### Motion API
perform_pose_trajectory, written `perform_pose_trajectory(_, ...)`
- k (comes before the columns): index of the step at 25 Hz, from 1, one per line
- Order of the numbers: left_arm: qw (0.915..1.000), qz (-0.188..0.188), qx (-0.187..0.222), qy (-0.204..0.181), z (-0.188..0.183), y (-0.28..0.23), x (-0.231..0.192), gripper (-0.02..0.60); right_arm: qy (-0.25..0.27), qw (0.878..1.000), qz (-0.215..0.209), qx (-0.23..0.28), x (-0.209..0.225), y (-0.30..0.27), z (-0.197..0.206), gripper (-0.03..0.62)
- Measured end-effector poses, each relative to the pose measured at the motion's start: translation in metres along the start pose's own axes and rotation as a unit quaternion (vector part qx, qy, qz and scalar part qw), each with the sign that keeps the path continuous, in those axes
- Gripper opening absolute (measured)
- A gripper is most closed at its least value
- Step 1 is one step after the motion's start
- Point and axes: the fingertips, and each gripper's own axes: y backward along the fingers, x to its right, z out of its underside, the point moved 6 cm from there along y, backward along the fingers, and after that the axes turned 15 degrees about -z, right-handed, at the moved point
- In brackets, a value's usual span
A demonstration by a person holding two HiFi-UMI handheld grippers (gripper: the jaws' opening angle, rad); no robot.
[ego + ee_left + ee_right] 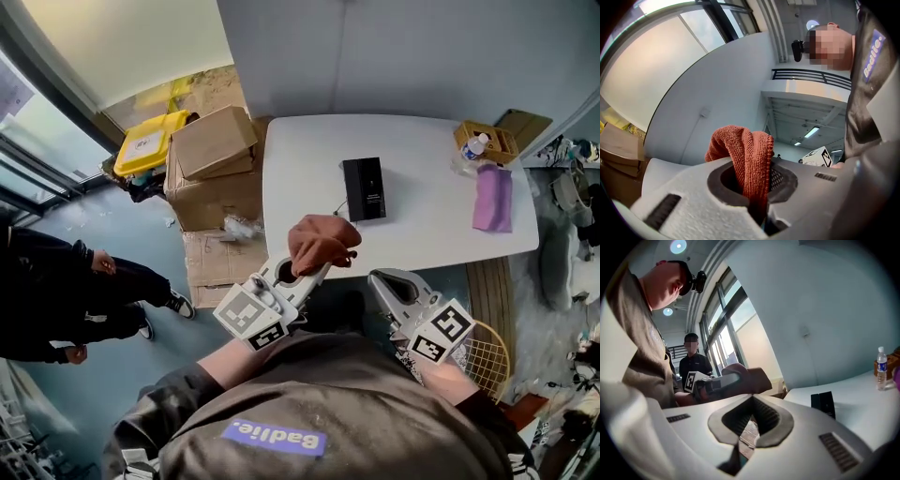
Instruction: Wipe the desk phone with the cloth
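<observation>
The black desk phone [364, 187] lies flat on the white table [422, 234], near its front edge. My left gripper [306, 270] hovers just short of that edge, shut on a bunched rust-red cloth [322, 242]. In the left gripper view the cloth [739, 149] rises from between the jaws and flops over to the left. My right gripper [382, 280] hangs lower and to the right, in front of the table, shut with nothing in it. The right gripper view shows the phone [822, 404] ahead on the right and the cloth [749, 378] on the left.
A purple cloth [493, 198] lies at the table's right end, beside a wicker basket [487, 141] and a water bottle [473, 148]. Cardboard boxes [214, 142] and a yellow bin [150, 141] crowd the table's left side. A person in black [56, 291] sits at the far left.
</observation>
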Motion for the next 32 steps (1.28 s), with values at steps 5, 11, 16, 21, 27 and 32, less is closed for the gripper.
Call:
perform_pose_trajectory(5,0.9987,-0.049,-0.010,0.006,0.017,-0.035,-0.007,0.032,-0.010,0.999,-0.032,-0.012,0.039,0.008,-0.004,0.028)
perform_pose_trajectory(11,0.9962,-0.086,-0.015,0.006,0.034,-0.087,-0.013,0.032,-0.020,0.998,-0.060,-0.021,0.089,0.020,-0.010,0.028)
perform_pose_trajectory(16,0.9947,-0.101,-0.018,0.008,0.050,-0.128,-0.026,0.032,-0.021,0.997,-0.068,-0.022,0.121,0.024,-0.015,0.028)
perform_pose_trajectory(21,0.9922,-0.122,-0.018,0.018,0.064,-0.162,-0.045,0.032,-0.024,0.997,-0.073,-0.025,0.143,0.029,-0.017,0.028)
perform_pose_trajectory(27,0.9884,-0.146,-0.028,0.031,0.090,-0.201,-0.069,0.032,-0.037,0.996,-0.072,-0.032,0.170,0.036,-0.013,0.028)
perform_pose_trajectory(32,0.9837,-0.170,-0.040,0.043,0.118,-0.230,-0.094,0.032,-0.044,0.995,-0.071,-0.047,0.190,0.045,-0.008,0.028)
